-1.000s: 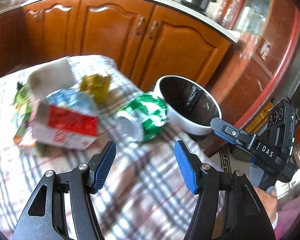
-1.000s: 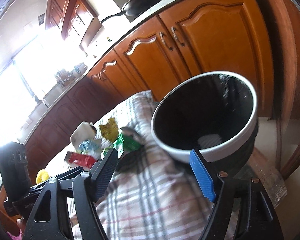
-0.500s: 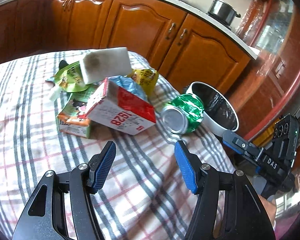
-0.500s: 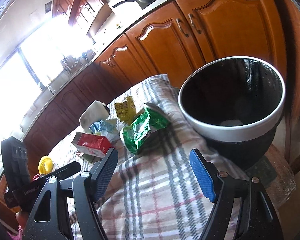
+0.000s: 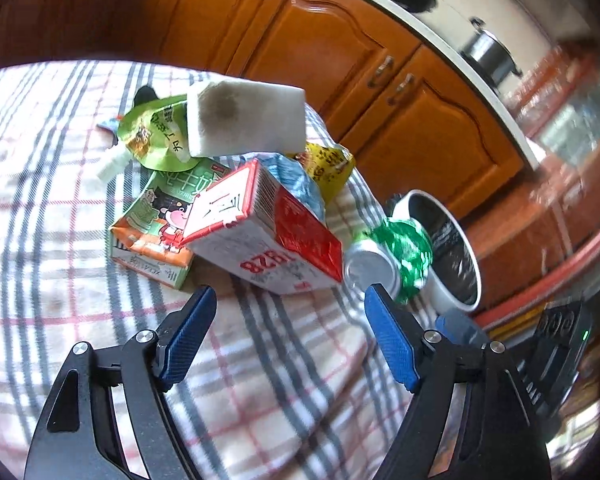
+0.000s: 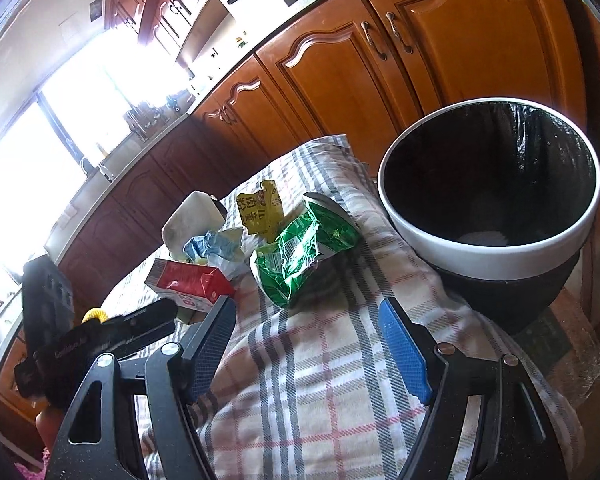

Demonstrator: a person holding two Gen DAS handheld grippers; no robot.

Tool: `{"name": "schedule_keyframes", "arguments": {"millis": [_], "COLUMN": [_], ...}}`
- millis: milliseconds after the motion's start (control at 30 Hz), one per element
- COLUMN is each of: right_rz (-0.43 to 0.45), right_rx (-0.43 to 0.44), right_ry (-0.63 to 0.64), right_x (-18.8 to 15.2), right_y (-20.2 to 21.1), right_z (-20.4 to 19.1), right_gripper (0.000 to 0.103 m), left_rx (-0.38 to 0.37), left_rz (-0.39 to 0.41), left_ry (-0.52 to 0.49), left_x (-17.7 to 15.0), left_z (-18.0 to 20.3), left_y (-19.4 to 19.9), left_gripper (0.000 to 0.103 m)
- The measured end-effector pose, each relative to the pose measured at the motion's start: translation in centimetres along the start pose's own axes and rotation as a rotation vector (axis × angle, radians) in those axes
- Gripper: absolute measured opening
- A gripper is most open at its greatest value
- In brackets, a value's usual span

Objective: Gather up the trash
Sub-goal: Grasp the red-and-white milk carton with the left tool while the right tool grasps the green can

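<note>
Your left claw (image 5: 288,338) hangs over the plaid cloth (image 5: 40,240) on the counter, its jaws opening with nothing but bare cloth between them. Starting at the left of the trash heap in that view, a green pouch (image 5: 156,136) lies at the far side with a stained white sponge block (image 5: 246,118) resting on top of it. In front of them sits a green and orange drink carton (image 5: 148,236), and leaning across its right corner is the red and white milk carton (image 5: 268,240), the piece just ahead of your left claw. Behind that carton are a crumpled blue wrapper (image 5: 300,184) and a yellow wrapper (image 5: 330,168). Further right, the crushed green can (image 5: 392,260) lies on its side with its silver end towards you, touching the carton's right end and standing between the heap and the white-rimmed bin (image 6: 492,216) with its black liner, which sits just off the cloth's right edge. Your right claw (image 6: 306,340) is spread wide and holds nothing, hovering over the cloth with the can ahead of it and the bin to the right. Wooden cabinet doors (image 6: 340,68) run behind everything.
</note>
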State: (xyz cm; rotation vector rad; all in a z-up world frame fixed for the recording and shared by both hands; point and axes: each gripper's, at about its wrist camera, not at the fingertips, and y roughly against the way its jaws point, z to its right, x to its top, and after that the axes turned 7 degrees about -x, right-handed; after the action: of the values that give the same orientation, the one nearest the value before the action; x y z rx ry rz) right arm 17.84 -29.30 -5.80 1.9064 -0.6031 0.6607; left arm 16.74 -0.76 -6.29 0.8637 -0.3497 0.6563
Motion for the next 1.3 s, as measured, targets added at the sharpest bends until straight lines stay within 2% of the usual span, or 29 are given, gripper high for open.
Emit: {"name": "schedule_keyframes", "arguments": {"millis": [267,400,467,500,700,733,800,833,867,1033,1167,1300], "right_rz": [-0.028,-0.046,-0.056,-0.061,-0.086,-0.084,-0.082,-0.089,-0.095,-0.063,-0.012,0.032], "right_rx": [0.024,0.055,0.066,0.07,0.125,0.131,0.133,0.122,0.115,0.08,0.021,-0.021], "right_ry": [-0.028,-0.051,-0.064,-0.069,-0.154,-0.168,-0.181,-0.177,-0.173,-0.091,0.002,0.041], "right_x": [0.4,1.1,1.3,1.4,2.0,2.1,2.4,2.5,2.6,2.1,1.5,1.1], "right_y": [-1.4,-2.4,-2.9,-3.1,-4.6,-4.7,-5.0,-5.2,-5.3,-4.0,-2.2,-0.5], "right_z": [0.4,0.4,0.4,0.4,1.0,1.1,1.3,1.2,1.3,-0.1,-1.4,-1.5], "right_gripper": [0.071,0.069,0.068,0.068,0.065,0.061,0.044,0.024,0.015,0.013,0.013,0.013], "left_rx": [-0.021,-0.019,-0.013,-0.015,-0.016,-0.014,-0.009,-0.002,0.005,0.033,0.028,0.011], "left_rz": [0.025,0.044,0.044,0.034,0.035,0.034,0.033,0.035,0.035,0.038,0.04,0.042], "left_ry": [0.077,0.059,0.034,0.026,-0.053,-0.065,-0.1,-0.115,-0.135,-0.234,-0.276,-0.316], "left_x": [1.6,2.0,2.1,2.1,1.5,1.3,0.8,0.6,0.3,-0.9,-1.3,-1.7], "left_z": [-0.9,-1.1,-1.2,-1.3,-1.0,-0.8,-0.4,-0.1,0.3,1.9,2.9,4.1], "left_y": [-1.1,-1.3,-1.5,-1.6,-0.8,-0.6,-0.1,0.0,0.2,1.0,1.4,1.7], "left_gripper": [0.081,0.077,0.059,0.053,0.05,0.05,0.049,0.049,0.049,0.048,0.048,0.048]}}
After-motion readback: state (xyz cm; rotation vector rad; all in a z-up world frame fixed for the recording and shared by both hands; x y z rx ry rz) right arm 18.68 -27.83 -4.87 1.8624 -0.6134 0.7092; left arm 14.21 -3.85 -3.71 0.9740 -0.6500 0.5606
